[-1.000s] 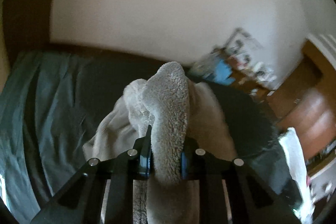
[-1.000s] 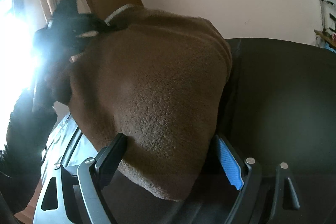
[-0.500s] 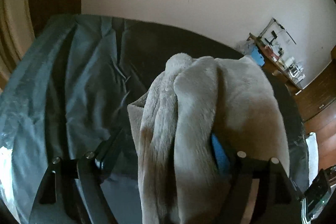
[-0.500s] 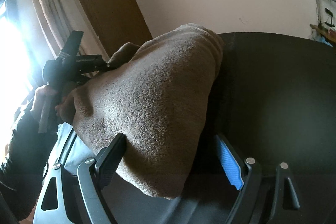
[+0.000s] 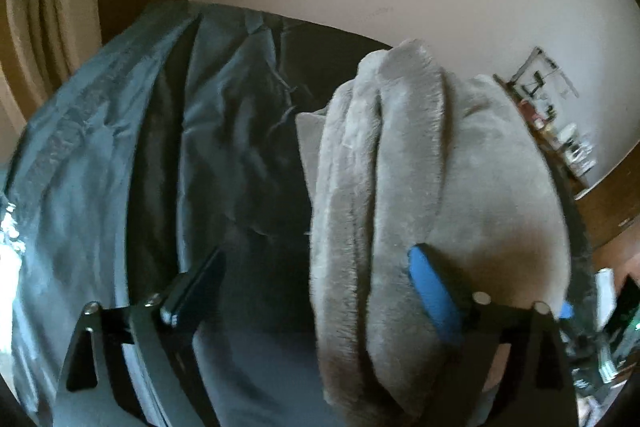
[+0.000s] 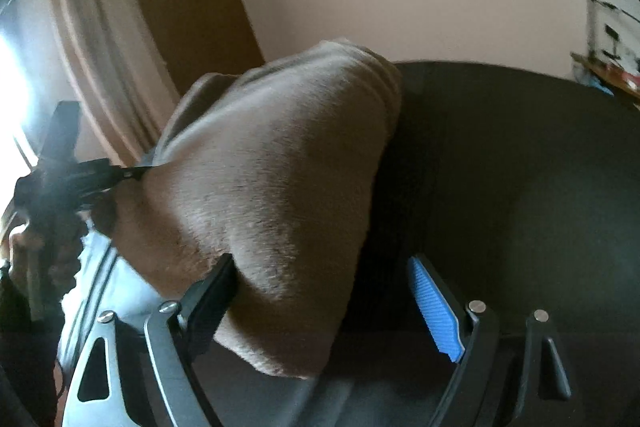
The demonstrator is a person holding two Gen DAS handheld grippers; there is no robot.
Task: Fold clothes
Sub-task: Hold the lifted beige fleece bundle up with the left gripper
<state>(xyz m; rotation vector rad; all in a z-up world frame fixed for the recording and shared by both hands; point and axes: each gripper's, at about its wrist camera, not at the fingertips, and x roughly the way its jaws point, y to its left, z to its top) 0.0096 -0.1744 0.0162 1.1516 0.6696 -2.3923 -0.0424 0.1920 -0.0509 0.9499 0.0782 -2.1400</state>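
Left hand-held gripper (image 5: 316, 283): jaws spread wide, fleece garment (image 5: 420, 187) draped loosely between.
Right hand-held gripper (image 6: 324, 287): likewise wide apart, gripping nothing.
Bed (image 5: 224, 155): beneath.

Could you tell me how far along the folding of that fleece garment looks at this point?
Partly done: the fleece garment is already bunched into several layers on the dark bed cover. In hand: the left gripper and right gripper are both open, with the fleece lying between their fingers. Left: flattening the bundle and tidying its edges, which look uneven.
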